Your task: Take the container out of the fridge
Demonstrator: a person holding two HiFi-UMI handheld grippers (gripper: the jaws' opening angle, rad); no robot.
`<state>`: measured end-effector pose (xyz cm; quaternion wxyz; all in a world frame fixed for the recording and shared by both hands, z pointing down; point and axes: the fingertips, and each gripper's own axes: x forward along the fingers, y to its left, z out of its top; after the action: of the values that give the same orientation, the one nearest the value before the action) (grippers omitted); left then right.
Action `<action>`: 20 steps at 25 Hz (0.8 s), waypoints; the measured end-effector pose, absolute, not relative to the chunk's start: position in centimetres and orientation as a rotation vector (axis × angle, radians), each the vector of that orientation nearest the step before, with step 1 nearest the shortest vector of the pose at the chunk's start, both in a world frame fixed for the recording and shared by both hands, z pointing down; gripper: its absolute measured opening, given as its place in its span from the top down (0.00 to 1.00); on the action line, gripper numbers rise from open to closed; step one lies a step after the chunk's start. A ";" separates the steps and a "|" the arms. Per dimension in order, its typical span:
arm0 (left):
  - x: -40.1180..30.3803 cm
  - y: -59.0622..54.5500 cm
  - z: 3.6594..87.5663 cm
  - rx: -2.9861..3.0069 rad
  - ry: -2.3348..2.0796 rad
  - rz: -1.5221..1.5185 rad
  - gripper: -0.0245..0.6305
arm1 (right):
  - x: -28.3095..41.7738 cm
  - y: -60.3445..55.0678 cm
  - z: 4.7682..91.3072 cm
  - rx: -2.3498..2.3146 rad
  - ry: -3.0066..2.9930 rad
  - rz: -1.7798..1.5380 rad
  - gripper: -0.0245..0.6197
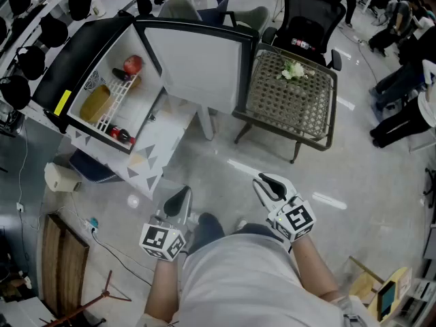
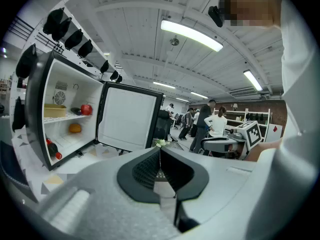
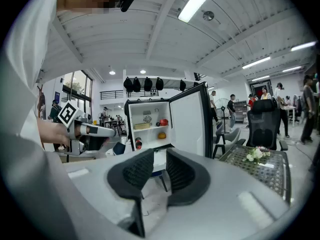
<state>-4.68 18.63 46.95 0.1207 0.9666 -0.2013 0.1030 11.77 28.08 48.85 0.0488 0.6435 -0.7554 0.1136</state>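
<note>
The small fridge [image 1: 82, 60] stands open at the upper left, its door [image 1: 197, 63] swung wide. On its wire shelf lies a yellow container [image 1: 95, 103] [image 2: 54, 110] [image 3: 142, 126], next to a dark vegetable [image 1: 121, 75] and a red apple [image 1: 133, 64]. An orange fruit [image 2: 75, 128] and a red-capped bottle [image 1: 121, 134] sit lower down. My left gripper [image 1: 178, 201] [image 2: 160, 151] is shut and holds nothing, well short of the fridge. Beside it, my right gripper [image 1: 269, 186] [image 3: 160, 154] is open, with nothing between its jaws.
The fridge rests on a white patterned stand [image 1: 157, 148]. A wicker table [image 1: 293, 104] with white flowers [image 1: 293, 70] stands right of the door, a black office chair [image 1: 310, 16] behind it. A paper roll [image 1: 61, 178] lies on the floor at left. People stand in the background.
</note>
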 end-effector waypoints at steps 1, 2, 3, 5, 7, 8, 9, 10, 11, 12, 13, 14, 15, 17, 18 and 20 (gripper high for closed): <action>-4.3 19.2 47.0 2.834 -0.586 0.307 0.94 | 11.9 28.6 48.9 1.962 -2.301 0.344 0.83; -4.0 19.7 47.0 2.844 -0.584 0.313 0.94 | 12.0 29.1 48.9 1.962 -2.301 0.342 0.83; -3.7 20.2 47.0 2.851 -0.581 0.318 0.94 | 12.1 29.5 49.0 1.962 -2.301 0.338 0.83; -3.4 20.7 47.1 2.859 -0.570 0.323 0.94 | 12.0 29.9 49.0 1.964 -2.300 0.332 0.83; -3.3 20.6 47.1 2.863 -0.554 0.323 0.94 | 11.8 29.9 48.8 1.974 -2.293 0.329 0.83; -3.3 20.4 47.0 2.863 -0.545 0.322 0.94 | 11.8 29.7 48.7 1.982 -2.286 0.329 0.83; -3.2 20.0 46.9 2.864 -0.534 0.320 0.94 | 11.8 29.4 48.6 1.991 -2.278 0.330 0.83; -3.2 19.6 46.8 2.865 -0.524 0.317 0.94 | 11.7 29.1 48.4 1.999 -2.271 0.330 0.83; -3.2 19.1 46.6 2.868 -0.514 0.313 0.94 | 11.5 28.7 48.2 2.004 -2.266 0.329 0.83; -3.3 18.5 46.5 2.872 -0.504 0.309 0.94 | 11.3 28.2 48.0 2.007 -2.263 0.326 0.83; -3.4 17.9 46.4 2.876 -0.495 0.306 0.94 | 11.1 27.6 47.7 2.009 -2.261 0.319 0.83; -3.6 17.2 46.3 2.878 -0.486 0.302 0.94 | 10.8 26.9 47.5 2.014 -2.260 0.312 0.83; -3.9 16.5 46.3 2.879 -0.479 0.299 0.94 | 10.5 26.2 47.2 2.022 -2.261 0.307 0.84; -4.6 15.0 46.4 2.879 -0.466 0.291 0.94 | 9.9 24.8 46.7 2.045 -2.266 0.303 0.83; -5.0 14.2 46.4 2.880 -0.461 0.287 0.94 | 9.5 24.0 46.6 2.054 -2.263 0.302 0.84; -5.8 12.6 46.4 2.881 -0.453 0.280 0.94 | 8.6 22.4 46.5 2.061 -2.248 0.307 0.84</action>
<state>-5.83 12.56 46.39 0.1056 0.9779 -0.1537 0.0949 8.60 22.44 46.51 0.0383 0.6719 -0.7329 0.1001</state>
